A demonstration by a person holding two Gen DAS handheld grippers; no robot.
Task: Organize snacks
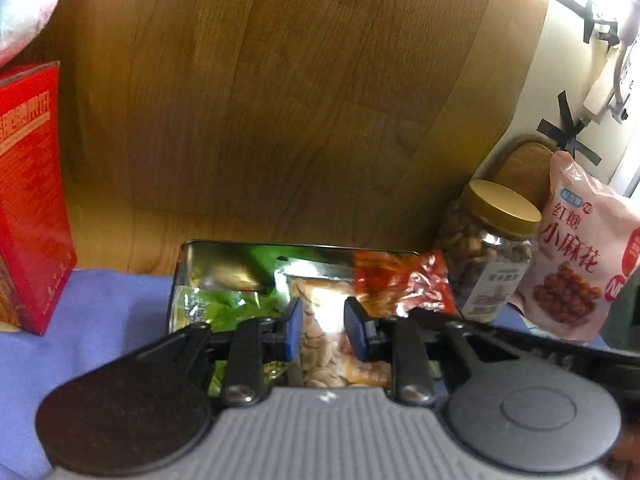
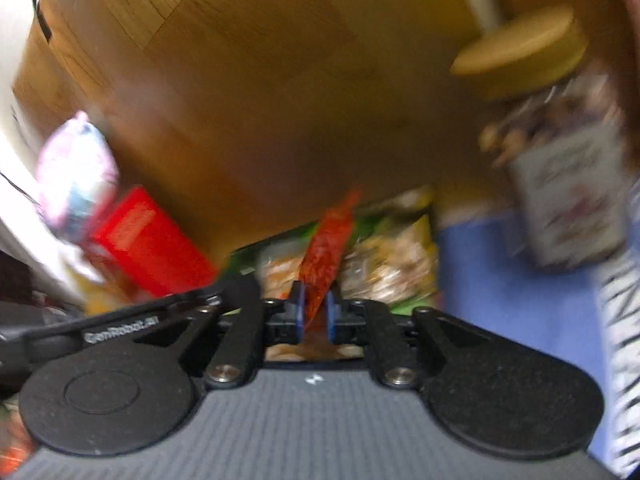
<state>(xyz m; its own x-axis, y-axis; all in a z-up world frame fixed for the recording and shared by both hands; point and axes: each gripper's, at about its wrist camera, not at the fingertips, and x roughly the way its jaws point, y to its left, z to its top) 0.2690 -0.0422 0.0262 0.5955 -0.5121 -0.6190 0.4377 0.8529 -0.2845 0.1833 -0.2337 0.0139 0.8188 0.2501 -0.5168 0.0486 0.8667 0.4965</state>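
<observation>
A: L gripper [image 1: 322, 330], what's it doing?
B: Low centre of its frame. Blue pads apart, nothing clamped; a clear pack of pale snacks [image 1: 320, 344] shows thru the gap, below it.
A: And the R gripper [image 2: 314, 314]?
B: Low centre too, v. blurred. A red snack packet [image 2: 326, 258] sits btwn the pads, sticking up and leaning to the right. Pads look right against it, so I'd say gripped, but the blur makes it hard to be sure.
A: Behind that?
B: L view: metal tin [image 1: 178, 280] w/ green, clear and red packets inside, on a blue cloth [image 1: 100, 312]. Red box [image 1: 28, 200] at left edge. To the right a gold-lidded nut jar [image 1: 488, 252], just beside it a pink bag [image 1: 576, 256].
A: Further back?
B: Wooden floor [image 1: 280, 100] fills the upper frame. R view has the jar [image 2: 560, 168] at right, the box [image 2: 152, 244] mid-left.
</observation>
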